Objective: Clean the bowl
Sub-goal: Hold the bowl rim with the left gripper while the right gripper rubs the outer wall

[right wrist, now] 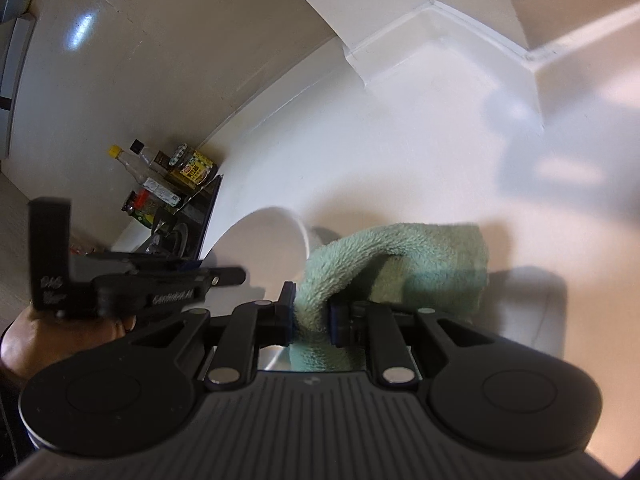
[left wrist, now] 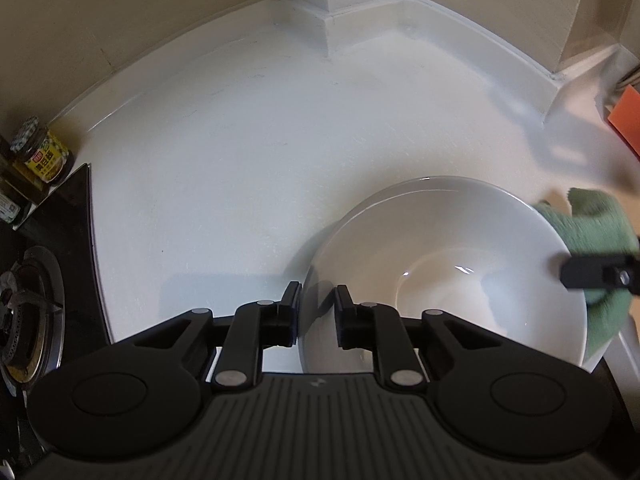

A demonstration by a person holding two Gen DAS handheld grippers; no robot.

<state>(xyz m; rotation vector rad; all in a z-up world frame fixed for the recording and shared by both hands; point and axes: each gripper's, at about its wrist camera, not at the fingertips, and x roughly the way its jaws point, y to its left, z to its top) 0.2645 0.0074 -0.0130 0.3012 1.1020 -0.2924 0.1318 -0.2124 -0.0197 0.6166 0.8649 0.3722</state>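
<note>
A white bowl (left wrist: 440,248) stands tilted over the white counter (left wrist: 240,152). My left gripper (left wrist: 317,300) is shut on the bowl's near left rim, one finger outside the wall and one inside. My right gripper (right wrist: 312,312) is shut on a folded green cloth (right wrist: 420,256). In the left wrist view the green cloth (left wrist: 588,220) lies against the bowl's right rim, with a black part of the right gripper (left wrist: 592,274) across it. The right wrist view shows the bowl (right wrist: 268,248) edge-on just left of the cloth, and the left gripper (right wrist: 140,284) with a hand (right wrist: 24,340) behind it.
A gas burner (left wrist: 28,304) on a black hob sits at the left edge, with a jar (left wrist: 40,152) and bottles (right wrist: 160,176) beside the wall. A square wall pillar (left wrist: 320,0) juts into the counter at the back. An orange object (left wrist: 626,116) lies far right.
</note>
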